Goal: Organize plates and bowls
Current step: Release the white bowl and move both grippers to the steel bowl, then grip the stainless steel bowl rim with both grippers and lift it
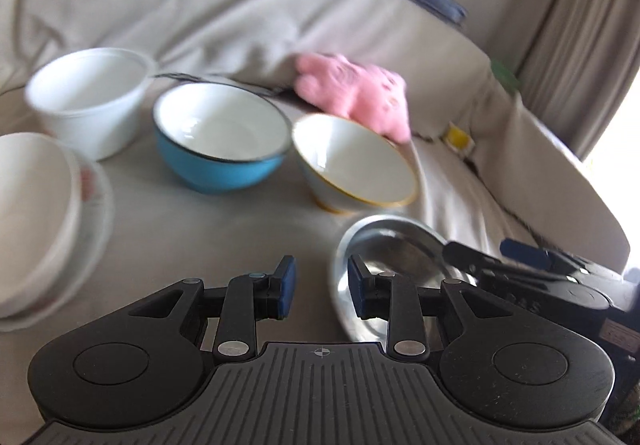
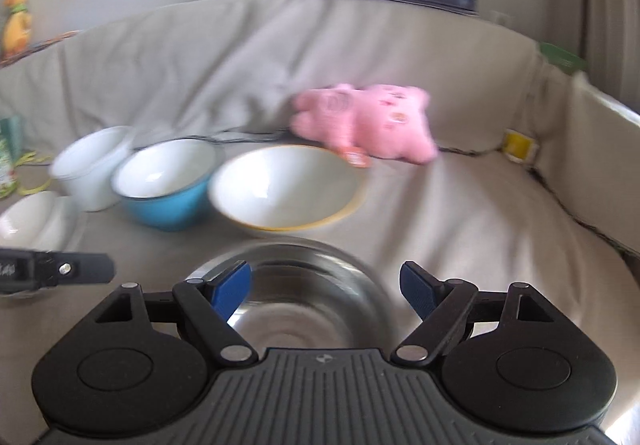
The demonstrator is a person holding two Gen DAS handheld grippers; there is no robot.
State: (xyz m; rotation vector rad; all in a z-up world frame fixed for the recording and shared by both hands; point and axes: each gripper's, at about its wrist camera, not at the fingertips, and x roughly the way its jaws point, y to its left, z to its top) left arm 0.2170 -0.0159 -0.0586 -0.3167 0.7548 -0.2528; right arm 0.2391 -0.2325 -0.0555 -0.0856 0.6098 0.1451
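Two grippers hang over the cloth-covered surface (image 2: 460,205): left gripper (image 1: 322,287) part-spread and empty, right gripper (image 2: 326,291) spread wide above the steel bowl (image 2: 304,305), gripping nothing.

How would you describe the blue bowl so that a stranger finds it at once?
On the beige cloth-covered surface, a row of bowls stands before a pink plush toy. The round blue bowl is in the middle, the only one coloured outside, with a dark rim and a white inside.

Soft daylight, heavy motion blur, fisheye-bent edges.
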